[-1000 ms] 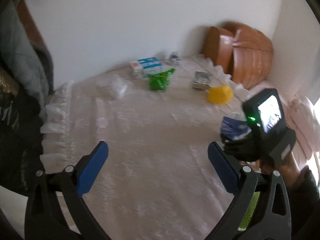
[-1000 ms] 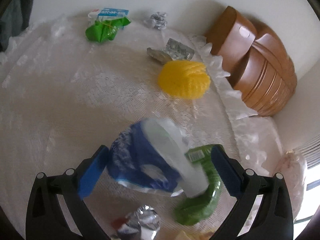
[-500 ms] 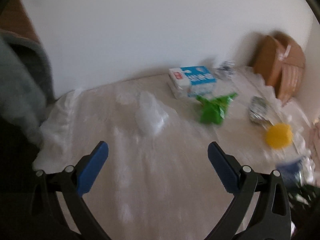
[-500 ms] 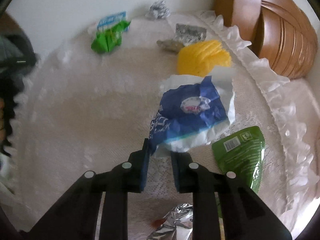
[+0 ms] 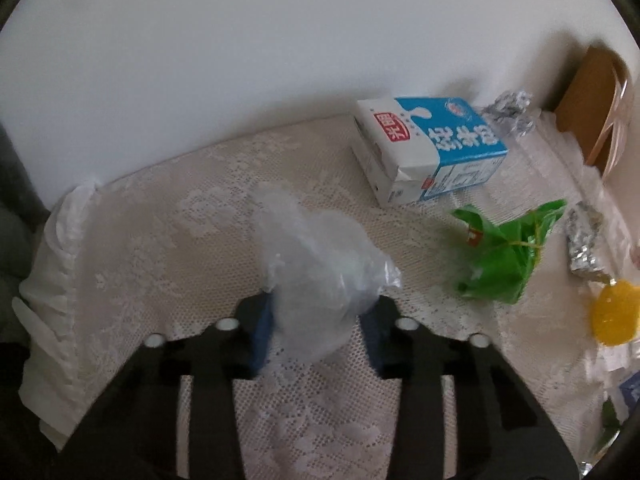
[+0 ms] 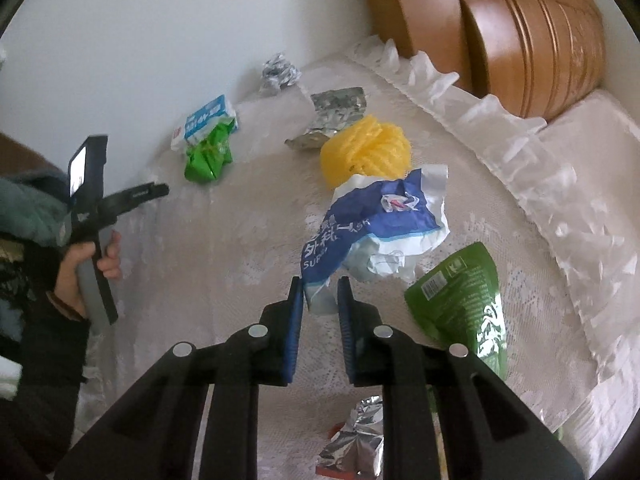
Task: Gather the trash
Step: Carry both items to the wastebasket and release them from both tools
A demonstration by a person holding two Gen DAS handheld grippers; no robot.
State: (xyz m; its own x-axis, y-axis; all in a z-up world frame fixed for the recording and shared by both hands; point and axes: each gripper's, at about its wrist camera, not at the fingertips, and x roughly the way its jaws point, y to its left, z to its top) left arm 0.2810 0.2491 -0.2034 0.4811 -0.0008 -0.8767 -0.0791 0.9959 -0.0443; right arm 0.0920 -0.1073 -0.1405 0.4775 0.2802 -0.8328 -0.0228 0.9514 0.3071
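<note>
In the left wrist view my left gripper [image 5: 318,328] is shut on a crumpled clear plastic bag [image 5: 316,276] on the lace-covered bed. In the right wrist view my right gripper [image 6: 319,300] is shut on the lower end of a blue and white wrapper [image 6: 376,228], held just above the bed. The left gripper also shows in the right wrist view [image 6: 154,191], at the far left in a hand. Other trash lies around: a blue milk carton [image 5: 432,148], a green bag [image 5: 504,256], a yellow net ball [image 6: 366,150], a green pouch [image 6: 464,304], foil pieces [image 6: 338,104].
A wooden headboard [image 6: 520,24] stands at the back right against the white wall. A ruffled pillow [image 6: 560,184] lies at the right. Crumpled foil [image 6: 360,440] lies near the front edge. The bed's ruffled left edge [image 5: 52,264] drops off beside dark clothing.
My left gripper moved forward to the clear bag and shut on it. My right gripper shut on the blue wrapper and lifted it slightly.
</note>
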